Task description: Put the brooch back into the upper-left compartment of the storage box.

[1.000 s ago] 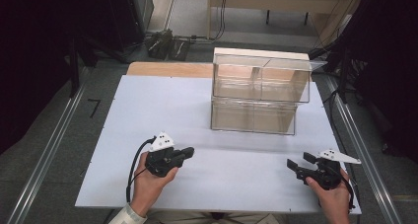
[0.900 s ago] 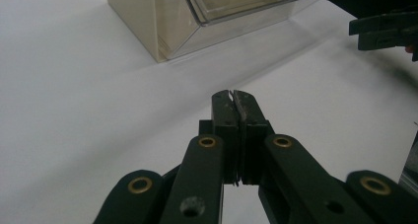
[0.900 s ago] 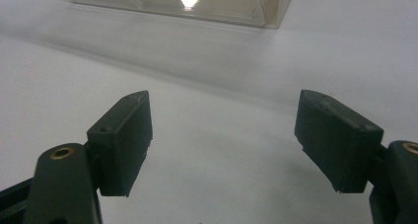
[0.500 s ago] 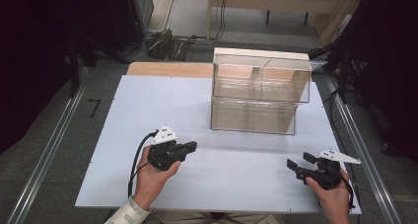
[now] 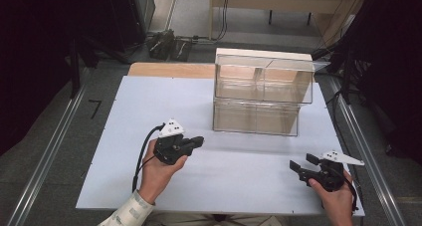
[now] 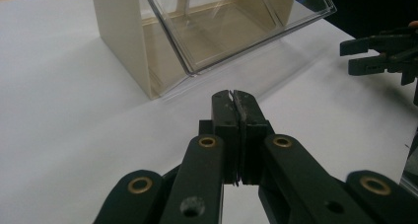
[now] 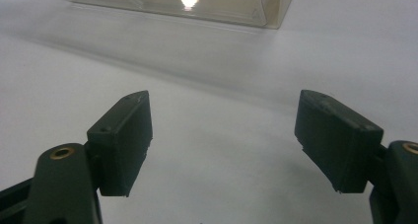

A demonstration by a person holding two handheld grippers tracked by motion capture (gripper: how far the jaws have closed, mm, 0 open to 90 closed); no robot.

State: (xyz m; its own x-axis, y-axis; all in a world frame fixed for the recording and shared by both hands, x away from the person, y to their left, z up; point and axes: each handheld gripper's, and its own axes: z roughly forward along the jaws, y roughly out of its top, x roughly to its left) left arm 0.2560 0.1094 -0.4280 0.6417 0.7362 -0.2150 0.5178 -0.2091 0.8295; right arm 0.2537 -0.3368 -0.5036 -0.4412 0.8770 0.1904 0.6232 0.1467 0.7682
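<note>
Left gripper (image 5: 198, 141) jaws pinched together, empty; right gripper (image 5: 300, 164) jaws wide, empty. Risk: closed left tips could shove the clear two-tier plastic bin (image 5: 263, 90) backward.

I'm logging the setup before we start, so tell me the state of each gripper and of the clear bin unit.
left gripper: shut, holding nothing
right gripper: open, holding nothing
clear bin unit: upright on the table, looks empty, flaps shut
</note>
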